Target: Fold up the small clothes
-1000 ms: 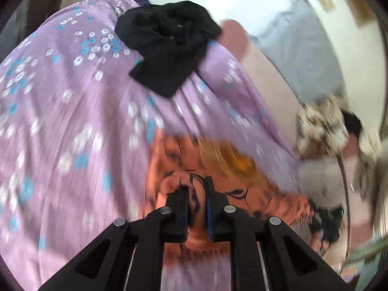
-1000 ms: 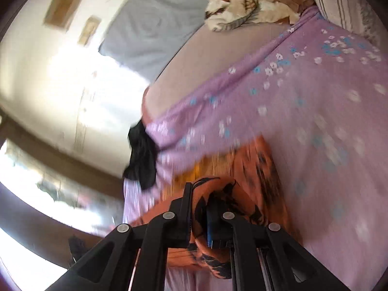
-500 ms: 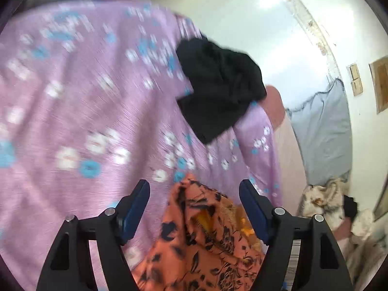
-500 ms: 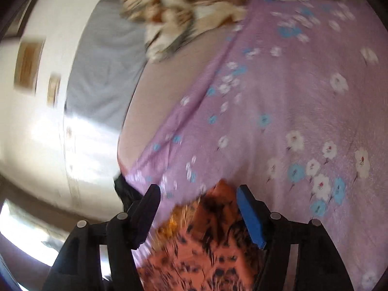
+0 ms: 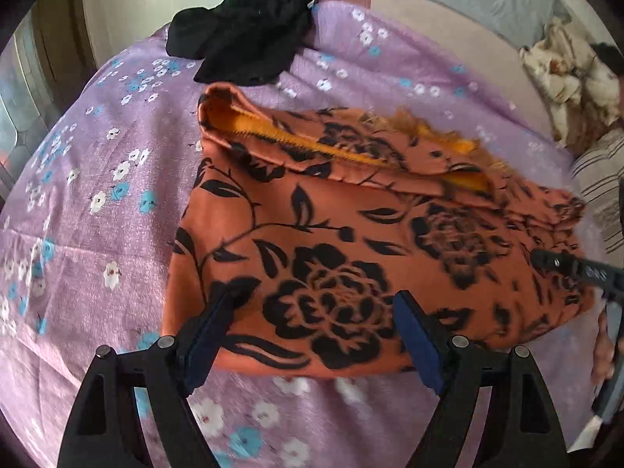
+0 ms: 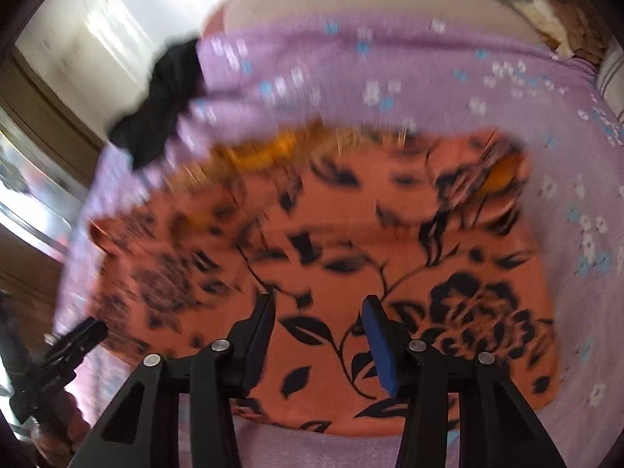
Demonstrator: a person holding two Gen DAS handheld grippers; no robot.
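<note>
The orange floral garment (image 5: 351,241) lies folded on the purple flowered bedsheet (image 5: 97,202), filling the centre and right of the left wrist view. Its top edge is turned over, w/ a yellow-orange lining showing along the fold from upper left toward the right (the fringe at the upper right is blurred).

The left gripper (image 5: 312,335) sits at the bottom centre of its frame, jaws spread wide and opening. The near edge of the garment lies under the gap, but the blue pads aren't pressing on it; can't tell whether the tips touch the cloth.

The right gripper (image 6: 318,335) is at the bottom centre of the right wrist view, pointing down at the same garment (image 6: 331,265). Its jaws are apart and closing, w/ orange cloth seen between them and no pinch visible. This frame is badly smeared, esp. the upper half.

A black garment (image 5: 241,31) sits crumpled at the top centre of the left view, just beyond the orange piece, on the sheet's far edge. In the right view it shows as a dark blur (image 6: 163,105) at upper left.

A beige patterned blanket (image 5: 565,78) is bunched at the upper right of the left view, well apart from the orange garment.
</note>
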